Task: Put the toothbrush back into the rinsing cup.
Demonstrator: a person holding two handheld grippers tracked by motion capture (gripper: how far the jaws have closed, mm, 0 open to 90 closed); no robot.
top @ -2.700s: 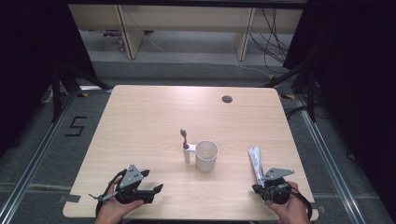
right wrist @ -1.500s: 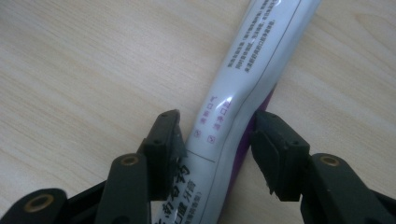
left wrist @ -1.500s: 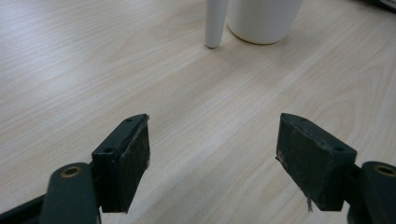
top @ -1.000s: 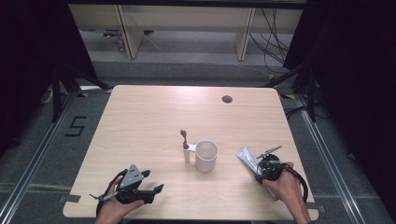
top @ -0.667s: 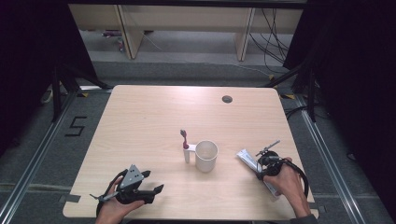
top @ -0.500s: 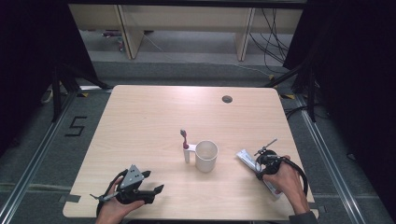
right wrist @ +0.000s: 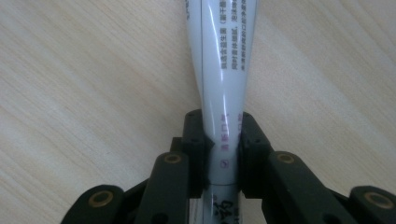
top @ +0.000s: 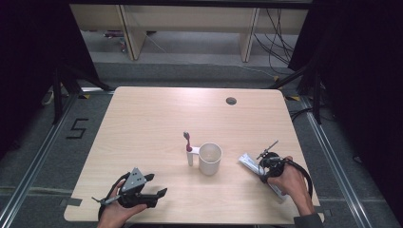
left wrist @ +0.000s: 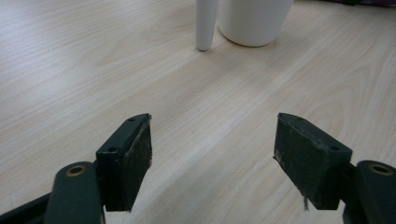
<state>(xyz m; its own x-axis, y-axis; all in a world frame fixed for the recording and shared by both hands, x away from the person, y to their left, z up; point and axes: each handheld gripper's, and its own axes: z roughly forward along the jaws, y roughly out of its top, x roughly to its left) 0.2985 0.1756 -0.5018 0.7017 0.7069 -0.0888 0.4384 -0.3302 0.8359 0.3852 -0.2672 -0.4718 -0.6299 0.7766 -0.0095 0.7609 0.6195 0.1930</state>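
A white toothpaste tube (top: 246, 160) lies flat on the wooden table (top: 157, 118), to the right of a white cup (top: 209, 158). My right gripper (top: 264, 170) is shut on it. In the right gripper view the pads (right wrist: 194, 140) squeeze the tube (right wrist: 222, 60) near one end, and its jaws have just been closing around it. A pink-headed toothbrush (top: 188, 142) stands upright against the cup's left side. My left gripper (top: 159, 185) rests near the front left edge, open and holding nothing. The left gripper view has the cup (left wrist: 254, 21) and the toothbrush's white handle (left wrist: 205, 23) ahead of its jaws.
A small round dark hole (top: 231, 100) sits in the tabletop at the far right. Dark floor and metal rails run around the table, with wooden furniture legs and cables beyond the far edge.
My right hand has moved from the front right edge in over the toothpaste tube and its jaws have closed on it; the tube now lies at more of a slant. The left hand has stayed put.
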